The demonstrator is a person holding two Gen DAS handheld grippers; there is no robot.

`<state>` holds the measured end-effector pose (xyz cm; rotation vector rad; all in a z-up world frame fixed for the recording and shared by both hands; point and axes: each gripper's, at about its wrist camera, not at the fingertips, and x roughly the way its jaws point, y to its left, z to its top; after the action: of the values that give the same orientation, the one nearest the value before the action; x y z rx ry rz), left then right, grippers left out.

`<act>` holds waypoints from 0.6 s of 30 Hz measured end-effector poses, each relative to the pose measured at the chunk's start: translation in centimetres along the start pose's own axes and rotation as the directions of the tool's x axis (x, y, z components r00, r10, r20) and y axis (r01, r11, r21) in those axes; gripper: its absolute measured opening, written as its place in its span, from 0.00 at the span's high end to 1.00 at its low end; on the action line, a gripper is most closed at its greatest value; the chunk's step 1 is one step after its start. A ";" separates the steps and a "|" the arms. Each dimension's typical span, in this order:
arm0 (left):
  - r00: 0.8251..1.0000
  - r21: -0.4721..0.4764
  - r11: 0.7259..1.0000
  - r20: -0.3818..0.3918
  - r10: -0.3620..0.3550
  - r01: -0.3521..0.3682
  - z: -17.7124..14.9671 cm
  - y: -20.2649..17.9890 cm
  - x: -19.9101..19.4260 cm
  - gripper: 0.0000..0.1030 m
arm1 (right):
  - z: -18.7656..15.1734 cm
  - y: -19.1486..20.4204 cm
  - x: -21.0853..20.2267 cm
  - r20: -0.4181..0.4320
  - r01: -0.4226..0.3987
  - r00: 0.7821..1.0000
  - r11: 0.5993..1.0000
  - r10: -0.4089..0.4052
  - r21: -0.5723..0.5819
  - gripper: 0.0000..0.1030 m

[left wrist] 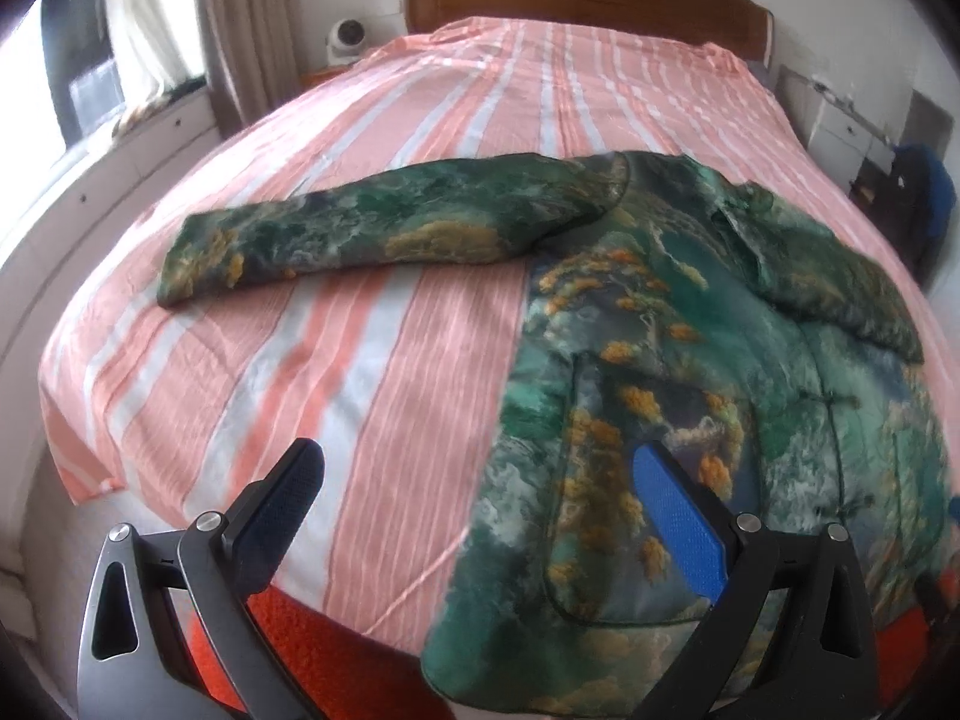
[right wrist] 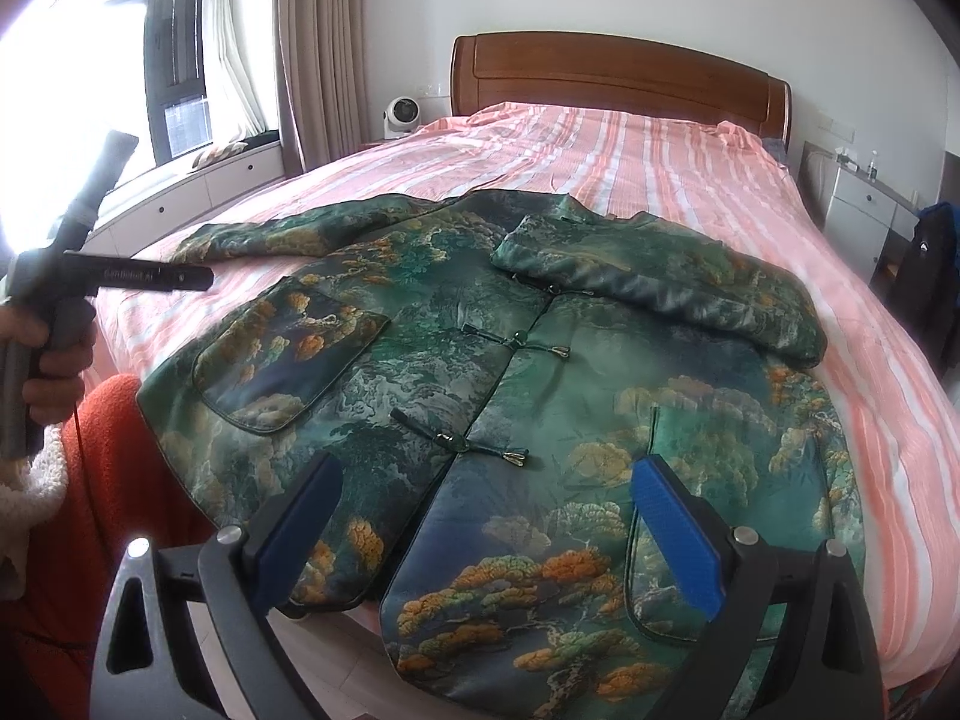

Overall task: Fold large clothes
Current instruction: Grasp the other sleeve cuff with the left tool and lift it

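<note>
1. Left gripper [left wrist: 477, 516]: jaws wide open, holding nothing, above the bed's [left wrist: 372, 360] near edge, beside the jacket [left wrist: 648, 324].
2. Jacket: flat, front up, across the bed's near end; one sleeve [left wrist: 372, 234] stretched leftward, the other [right wrist: 660, 282] folded over the chest.
3. Right gripper [right wrist: 486, 516]: jaws wide open, empty, over the jacket's hem.

glossy satin-like jacket [right wrist: 540, 324] on a crinkled cloth bedspread [right wrist: 690, 180]; polished wooden headboard [right wrist: 618, 78]; matt textured gripper pads [right wrist: 678, 528].
</note>
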<state>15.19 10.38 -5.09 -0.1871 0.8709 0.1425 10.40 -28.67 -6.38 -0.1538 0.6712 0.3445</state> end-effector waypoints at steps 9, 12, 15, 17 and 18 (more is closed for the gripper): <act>0.967 -0.562 0.799 0.005 -0.254 0.213 7.3 17.8 9.9 0.00 | 0.3 0.1 0.3 -0.021 0.002 1.000 1.000 -0.002 0.005 0.06; 0.973 -0.672 0.720 -0.001 -0.232 0.172 8.4 21.0 14.1 0.01 | 0.3 1.1 0.6 -0.038 -0.004 0.999 1.000 0.004 -0.016 0.06; 0.986 -0.740 0.664 -0.012 -0.167 0.104 9.1 22.5 16.7 0.08 | 0.2 2.1 0.9 -0.058 -0.014 0.998 0.999 0.011 -0.046 0.06; 0.994 -0.758 0.648 0.013 -0.108 0.081 9.7 22.8 16.9 0.32 | 0.2 2.7 1.0 -0.066 -0.020 0.998 0.998 0.016 -0.059 0.06; 0.997 -0.750 0.659 0.000 -0.075 0.050 10.3 22.6 17.0 0.50 | 0.1 2.8 1.0 -0.067 -0.023 0.998 0.998 0.019 -0.060 0.06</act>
<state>29.12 35.53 -14.04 -1.0122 0.7907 0.4399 10.19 -25.72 -6.98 -0.2165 0.7292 0.3813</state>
